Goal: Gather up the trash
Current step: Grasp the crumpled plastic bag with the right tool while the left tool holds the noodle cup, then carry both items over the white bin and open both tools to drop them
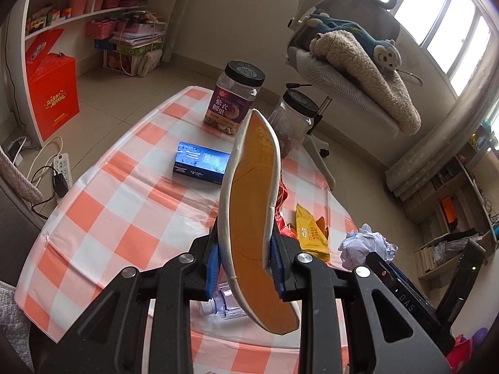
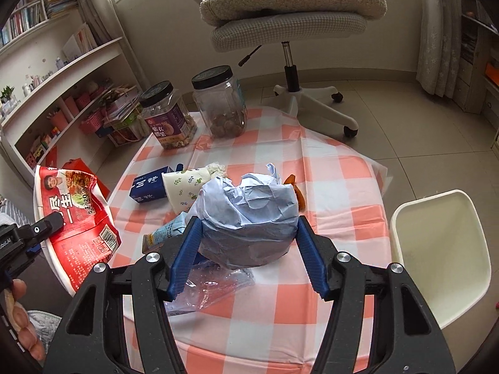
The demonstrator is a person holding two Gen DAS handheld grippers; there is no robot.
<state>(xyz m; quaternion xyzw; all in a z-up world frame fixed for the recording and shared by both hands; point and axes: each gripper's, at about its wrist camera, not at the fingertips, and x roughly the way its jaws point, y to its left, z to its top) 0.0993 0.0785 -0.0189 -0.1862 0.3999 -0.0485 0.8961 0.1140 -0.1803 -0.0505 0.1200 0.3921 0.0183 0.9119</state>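
Observation:
My left gripper (image 1: 246, 261) is shut on a squashed instant-noodle bowl (image 1: 249, 205), orange inside with a white rim, held on edge above the checked table (image 1: 103, 218). The right wrist view shows the bowl's red printed outside (image 2: 81, 205) at the far left. My right gripper (image 2: 248, 222) is shut on a crumpled pale blue paper ball (image 2: 249, 212), its blue pads (image 2: 187, 249) pressing both sides, lifted over the table. That ball (image 1: 368, 246) also shows at the right of the left wrist view.
On the table lie a blue box (image 2: 149, 187), a paper cup (image 2: 187, 187), a crushed clear bottle (image 2: 212, 283), a yellow wrapper (image 1: 312, 230) and two black-lidded jars (image 2: 167, 115) (image 2: 221, 103). An office chair (image 2: 287, 25) stands behind, a white chair (image 2: 436, 249) at the right.

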